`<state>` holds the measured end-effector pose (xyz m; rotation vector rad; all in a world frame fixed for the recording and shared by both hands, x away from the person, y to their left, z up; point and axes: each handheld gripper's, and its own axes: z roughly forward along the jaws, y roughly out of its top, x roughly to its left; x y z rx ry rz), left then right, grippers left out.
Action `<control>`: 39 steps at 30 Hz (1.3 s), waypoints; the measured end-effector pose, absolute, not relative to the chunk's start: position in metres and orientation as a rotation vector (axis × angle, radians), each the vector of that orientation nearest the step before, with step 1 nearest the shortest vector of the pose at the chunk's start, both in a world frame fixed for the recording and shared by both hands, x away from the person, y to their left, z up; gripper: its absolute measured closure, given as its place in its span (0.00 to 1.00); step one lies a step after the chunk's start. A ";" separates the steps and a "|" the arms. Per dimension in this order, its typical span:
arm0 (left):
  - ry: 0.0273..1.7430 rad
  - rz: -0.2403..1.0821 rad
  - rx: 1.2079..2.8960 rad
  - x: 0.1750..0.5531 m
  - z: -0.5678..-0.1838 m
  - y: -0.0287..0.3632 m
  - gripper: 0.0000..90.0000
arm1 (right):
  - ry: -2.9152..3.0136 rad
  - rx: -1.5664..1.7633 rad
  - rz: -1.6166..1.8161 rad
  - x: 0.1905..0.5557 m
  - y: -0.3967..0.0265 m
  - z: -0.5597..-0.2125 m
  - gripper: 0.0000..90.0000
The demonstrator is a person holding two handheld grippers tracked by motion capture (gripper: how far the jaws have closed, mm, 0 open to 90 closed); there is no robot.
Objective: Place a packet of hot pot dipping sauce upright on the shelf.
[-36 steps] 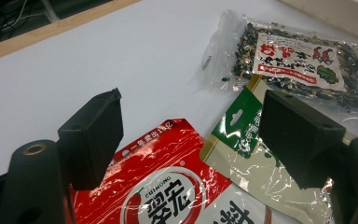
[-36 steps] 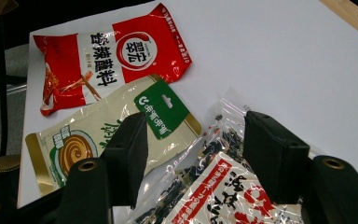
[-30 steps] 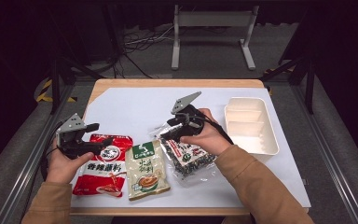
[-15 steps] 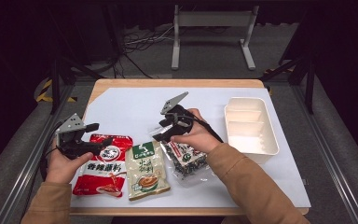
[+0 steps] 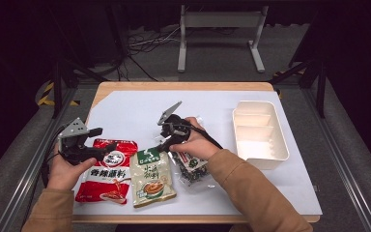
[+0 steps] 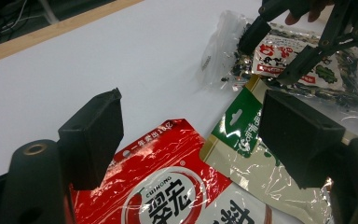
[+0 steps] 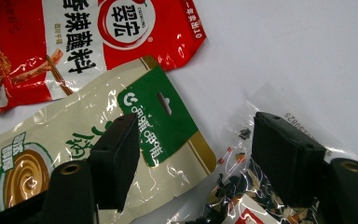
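While looking down from the high view: showing three packets lying in a row on the white sheet [image 5: 135, 106] near the person's edge. Running left to right: red packet [image 5: 107, 171], green-and-cream packet [image 5: 150, 176], clear packet [image 5: 191, 166] of dark flakes, each just beside or slightly overlapping the next. Also showing a white tray [image 5: 270, 159] standing well apart to the right.

Holding the right gripper [image 5: 163, 140] low over the seam between the green-and-cream packet and the clear packet, tips pointing down and toward the left. Noting its jaws as having just been opening and now standing wide, pinching nothing. In the right gripper view, looking along the right gripper [image 7: 196, 158]: green header of the green-and-cream packet [image 7: 168, 121] lying under the left jaw and reaching into the gap, clear packet [image 7: 235, 177] lying under the right jaw, red packet [image 7: 74, 28] lying farther off at the top. Not telling whether the tips are touching the film.

Holding the left gripper [image 5: 101, 140] over the top edge of the red packet, jaws likewise spread wide and gripping nothing. In the left gripper view, looking along the left gripper [image 6: 191, 135]: red packet [image 6: 158, 186] lying in the gap, green-and-cream packet [image 6: 242, 135] passing behind the right jaw, and, beyond, the right gripper [image 6: 279, 49] hanging over the clear packet [image 6: 335, 79].
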<state>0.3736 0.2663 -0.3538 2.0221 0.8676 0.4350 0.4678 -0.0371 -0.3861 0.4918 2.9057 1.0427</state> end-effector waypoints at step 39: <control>0.876 0.439 2.021 0.371 -0.354 0.269 0.25 | 3.070 0.429 0.963 0.464 -0.022 -0.406 0.56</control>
